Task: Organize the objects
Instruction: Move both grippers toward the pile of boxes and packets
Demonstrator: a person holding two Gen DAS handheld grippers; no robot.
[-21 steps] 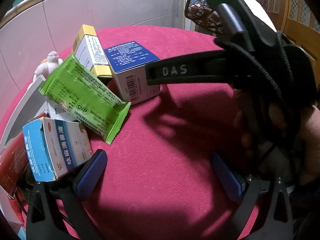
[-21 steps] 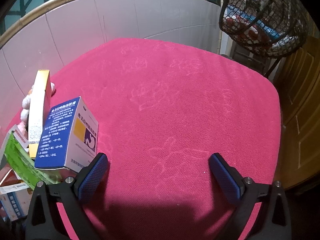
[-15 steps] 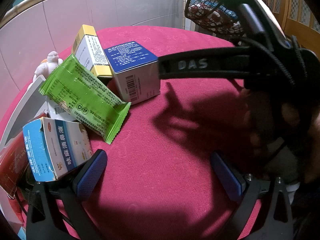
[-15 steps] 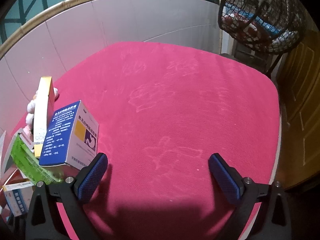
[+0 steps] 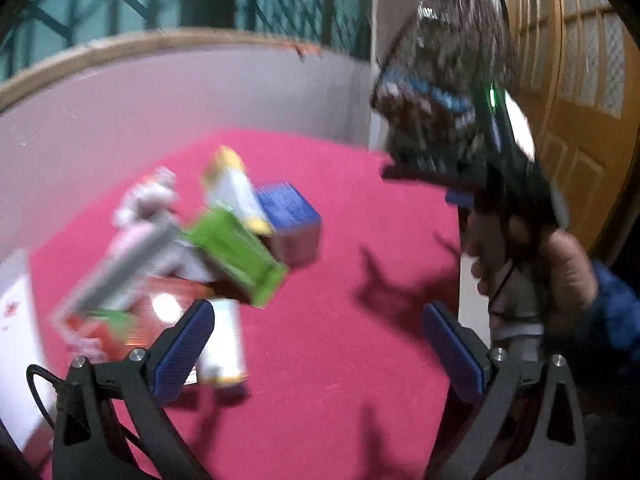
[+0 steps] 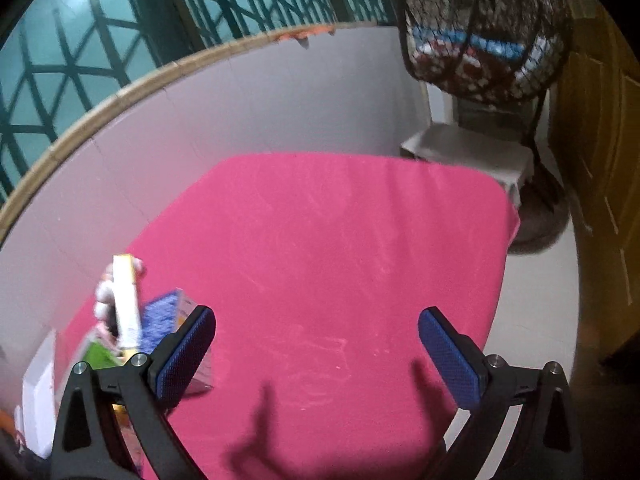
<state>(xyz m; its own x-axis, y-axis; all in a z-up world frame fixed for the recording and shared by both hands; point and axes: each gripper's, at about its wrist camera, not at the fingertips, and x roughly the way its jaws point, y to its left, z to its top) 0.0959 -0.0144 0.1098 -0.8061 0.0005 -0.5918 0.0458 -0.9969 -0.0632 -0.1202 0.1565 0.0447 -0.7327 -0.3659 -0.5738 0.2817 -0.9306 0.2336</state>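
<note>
Since the earlier frames we have pulled both grippers up and back, so more of the wall and window grille shows and the pile looks smaller and blurred. Nearest us, our left gripper (image 5: 318,346) stands fully open and empty over the magenta-pink tablecloth (image 5: 340,380); our right gripper (image 6: 316,354) is equally wide and holds nothing. Just beyond the left pads lies the heap: a small white box (image 5: 222,344), a green foil sachet (image 5: 240,256), a blue-topped carton (image 5: 290,210), a yellow-ended white carton (image 5: 234,186) and a white figurine (image 5: 146,200), all crowded at the cloth's left edge. The wide cloth to the right is bare (image 6: 360,260). Farther off hangs a dark wire basket (image 6: 480,28). We judge the sorting barely begun: nothing set apart yet.
</note>
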